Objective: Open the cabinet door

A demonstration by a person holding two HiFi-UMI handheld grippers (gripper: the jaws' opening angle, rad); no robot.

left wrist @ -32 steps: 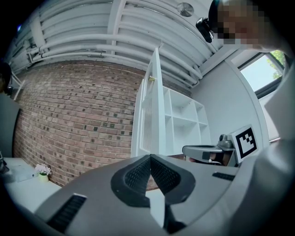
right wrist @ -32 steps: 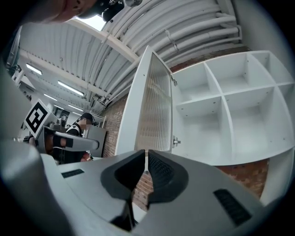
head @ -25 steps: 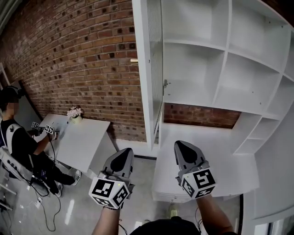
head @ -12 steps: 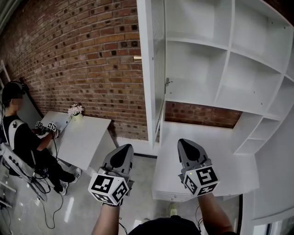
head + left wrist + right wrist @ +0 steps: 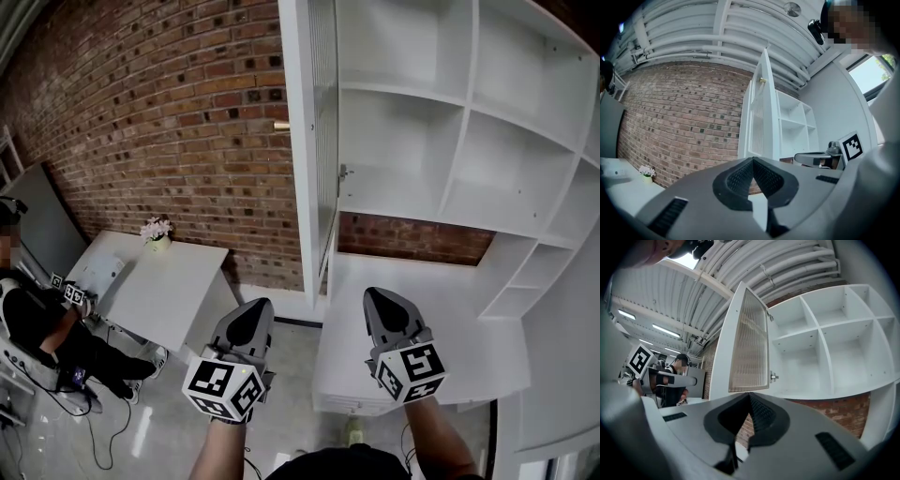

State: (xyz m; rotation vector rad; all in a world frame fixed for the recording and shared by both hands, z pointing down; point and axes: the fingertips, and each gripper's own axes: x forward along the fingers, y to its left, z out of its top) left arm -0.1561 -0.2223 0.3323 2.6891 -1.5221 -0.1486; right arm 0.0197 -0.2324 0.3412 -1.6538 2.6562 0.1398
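Observation:
The white cabinet door (image 5: 317, 141) with a ribbed panel stands swung wide open, edge-on to me, a small brass knob (image 5: 280, 124) on its outer face. Behind it lie the bare white shelf compartments (image 5: 441, 122). My left gripper (image 5: 249, 317) and right gripper (image 5: 382, 304) hang side by side low in the head view, well below and short of the door, touching nothing. Both are shut and empty. In the left gripper view the left gripper (image 5: 752, 161) points at the door (image 5: 759, 117). From the right gripper (image 5: 750, 397), the door (image 5: 747, 350) shows with its hinge (image 5: 773, 377).
A brick wall (image 5: 169, 122) runs behind the door. Below the shelves lies a white counter (image 5: 450, 328). At the left a white desk (image 5: 173, 286) carries a small flower pot (image 5: 155, 232), and a seated person (image 5: 33, 328) holds another pair of grippers.
Both my grippers have kept their places and the door has not moved. The seated person at the left has shifted lower and further toward the frame's edge.

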